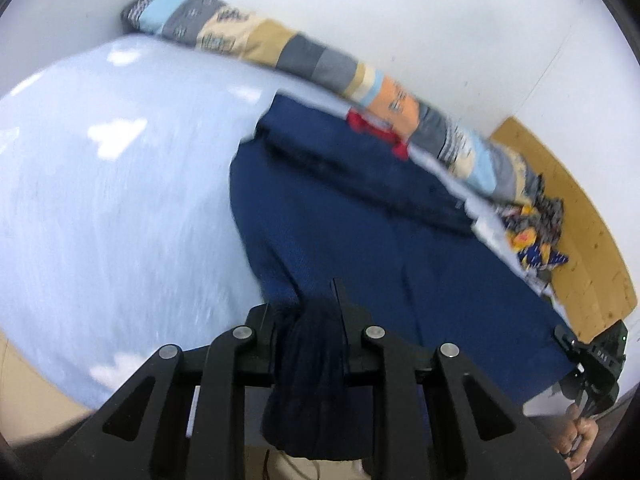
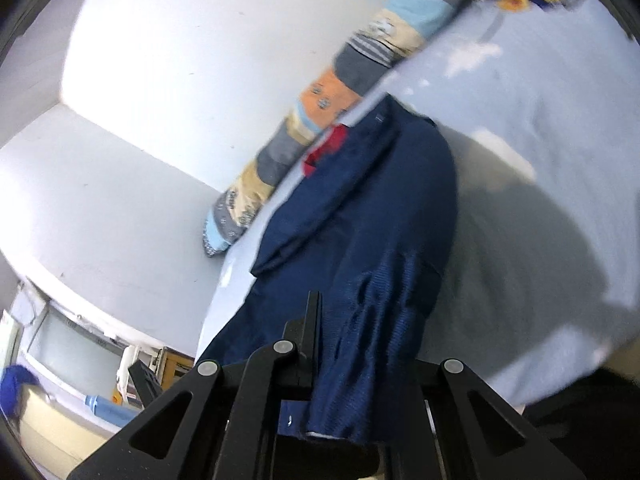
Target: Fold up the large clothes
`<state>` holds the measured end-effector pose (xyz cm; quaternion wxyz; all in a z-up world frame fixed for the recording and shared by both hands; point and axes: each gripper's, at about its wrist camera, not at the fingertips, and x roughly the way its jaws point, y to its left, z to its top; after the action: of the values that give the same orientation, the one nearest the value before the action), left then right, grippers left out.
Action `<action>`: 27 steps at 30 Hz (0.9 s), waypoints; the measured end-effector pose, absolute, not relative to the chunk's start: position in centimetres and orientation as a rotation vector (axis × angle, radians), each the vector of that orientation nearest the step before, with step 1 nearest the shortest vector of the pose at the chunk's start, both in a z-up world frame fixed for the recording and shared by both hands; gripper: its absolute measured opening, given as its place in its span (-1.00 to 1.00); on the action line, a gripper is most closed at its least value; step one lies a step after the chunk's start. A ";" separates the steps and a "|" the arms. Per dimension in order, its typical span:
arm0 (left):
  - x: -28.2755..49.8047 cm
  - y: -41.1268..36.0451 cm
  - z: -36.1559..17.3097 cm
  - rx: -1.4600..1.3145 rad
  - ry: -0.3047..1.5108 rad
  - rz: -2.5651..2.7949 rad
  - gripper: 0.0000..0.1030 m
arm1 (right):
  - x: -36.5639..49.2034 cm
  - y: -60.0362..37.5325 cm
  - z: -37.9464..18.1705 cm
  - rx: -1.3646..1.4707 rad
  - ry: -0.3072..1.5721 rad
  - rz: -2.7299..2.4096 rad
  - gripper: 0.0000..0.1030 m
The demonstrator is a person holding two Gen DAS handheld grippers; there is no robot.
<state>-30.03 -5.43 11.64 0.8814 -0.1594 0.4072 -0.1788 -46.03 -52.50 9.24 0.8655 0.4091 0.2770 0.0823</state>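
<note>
Left wrist view: the left gripper [image 1: 308, 312] has its fingers [image 1: 344, 300] pinched on a bunched fold of the navy garment [image 1: 360, 216], and a dark wad of that cloth hangs down between the linkage arms below the pinch. The rest of the navy garment lies spread on the pale blue bed sheet [image 1: 112, 184], running away from the pinch toward the far edge of the bed. A folded-over strip of the same cloth crosses the garment's far part. A red patch [image 1: 376, 130] shows at the garment's far end, just beside the long patchwork bolster [image 1: 312, 64] that lies along the white wall [image 1: 400, 12]. Past the garment's right side sits a crumpled yellow-and-blue patterned cloth [image 1: 536, 236], resting against a wooden board [image 1: 568, 216]. At the garment's near right corner the right gripper [image 1: 592, 364] appears, with a hand [image 1: 580, 444] below it.

Right wrist view: the right gripper [image 2: 316, 320] has its fingers [image 2: 312, 320] pressed together on an edge of the navy garment [image 2: 360, 216], whose shiny cloth drapes over the gripper's right side. From there the garment stretches up across the bed sheet [image 2: 540, 140] to the red patch [image 2: 328, 148], next to the patchwork bolster [image 2: 320, 108]. The picture is blurred.
</note>
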 end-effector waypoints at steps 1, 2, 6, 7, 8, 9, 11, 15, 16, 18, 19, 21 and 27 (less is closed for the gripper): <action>-29.3 -5.4 12.0 -0.337 0.842 -0.373 -0.64 | -45.7 -52.5 10.1 0.841 0.568 0.183 -0.84; -28.6 -5.4 12.7 -0.355 0.831 -0.371 -0.64 | -45.3 -52.7 10.9 0.833 0.556 0.194 -0.84; -25.3 -4.7 15.2 -0.432 0.801 -0.373 -0.64 | -43.6 -53.7 13.3 0.812 0.525 0.218 -0.84; -24.4 -4.6 15.9 -0.446 0.793 -0.374 -0.64 | -42.9 -53.9 14.0 0.806 0.516 0.223 -0.84; -23.9 -4.4 16.3 -0.448 0.789 -0.370 -0.64 | -42.1 -54.1 14.7 0.799 0.506 0.228 -0.84; -22.9 -4.3 17.0 -0.451 0.778 -0.360 -0.64 | -41.4 -54.4 15.2 0.794 0.498 0.234 -0.84; -21.1 -4.2 18.0 -0.468 0.768 -0.354 -0.64 | -40.1 -55.0 15.9 0.793 0.484 0.239 -0.84; -16.5 -4.9 19.4 -0.481 0.774 -0.349 -0.62 | -36.3 -56.2 16.0 0.786 0.466 0.243 -0.84; -15.4 -5.4 19.7 -0.475 0.779 -0.346 -0.62 | -34.5 -56.6 15.9 0.784 0.465 0.245 -0.84; -12.2 -6.6 20.1 -0.466 0.796 -0.342 -0.61 | -31.3 -57.0 16.9 0.785 0.473 0.238 -0.84; -10.8 -7.1 20.2 -0.461 0.805 -0.334 -0.60 | -29.8 -57.4 17.1 0.788 0.475 0.237 -0.84; -6.7 -8.6 19.8 -0.450 0.835 -0.327 -0.59 | -25.7 -58.0 17.7 0.783 0.485 0.225 -0.84; 3.6 -12.7 14.9 -0.430 0.988 -0.302 -0.49 | -13.2 -59.9 15.9 0.823 0.557 0.188 -0.83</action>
<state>3.59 -12.68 14.89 0.8475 -0.2042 0.4684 -0.1434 -13.17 -59.93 15.86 0.8748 0.3944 0.2666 0.0903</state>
